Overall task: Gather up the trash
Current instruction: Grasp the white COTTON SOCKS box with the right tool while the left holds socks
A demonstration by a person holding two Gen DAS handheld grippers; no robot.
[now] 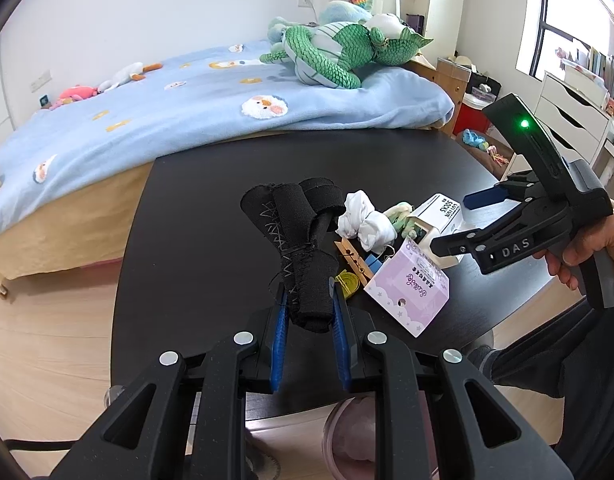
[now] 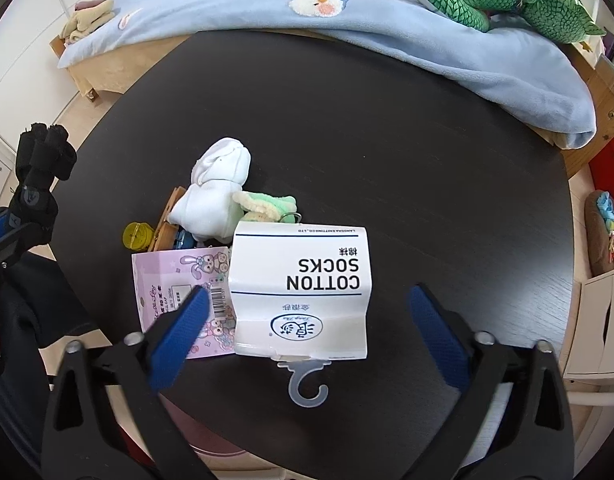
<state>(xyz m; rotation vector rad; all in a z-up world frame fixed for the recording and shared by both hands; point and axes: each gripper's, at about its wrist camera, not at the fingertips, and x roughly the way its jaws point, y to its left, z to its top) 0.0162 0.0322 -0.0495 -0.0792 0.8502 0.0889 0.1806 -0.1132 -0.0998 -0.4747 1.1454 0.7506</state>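
Closest to the right wrist lens, the right claw (image 2: 307, 320) stands wide apart, its blue pads (image 2: 187, 324) splayed at about 8 and 4 o'clock in that view, pressing on nothing. Between them lies the white sock label (image 2: 299, 292), printed "COTTON SOCKS", flat on the dark counter (image 2: 387, 140) with its clear plastic hook (image 2: 305, 384) pointing toward 6 o'clock, back at the lens. The card's long axis runs roughly 12 to 6, so the jaws straddle its shorter width. The right-side pad is well clear of the card's edge. The left-side pad sits over the pink rabbit card (image 2: 175, 280), which lies just beside the label at its 9 o'clock, partly tucked under it. I judge the label to be the piece of trash this claw is lined up for, and that closing straight in risks catching the pink card as well.

Beyond the label, toward 11 o'clock, sit a white balled sock (image 2: 215, 196), a small green plush (image 2: 267, 204), a wooden clothespin (image 2: 167, 220) and a yellow roll (image 2: 137, 235).

In the left wrist view, the left claw (image 1: 307, 316) is nearly closed, clamped on a black stitched fabric bundle (image 1: 299, 240) that stands up from its pads toward 12 o'clock. With that hand occupied, the right claw is both the nearer and the only free one. No bin can be clearly made out.
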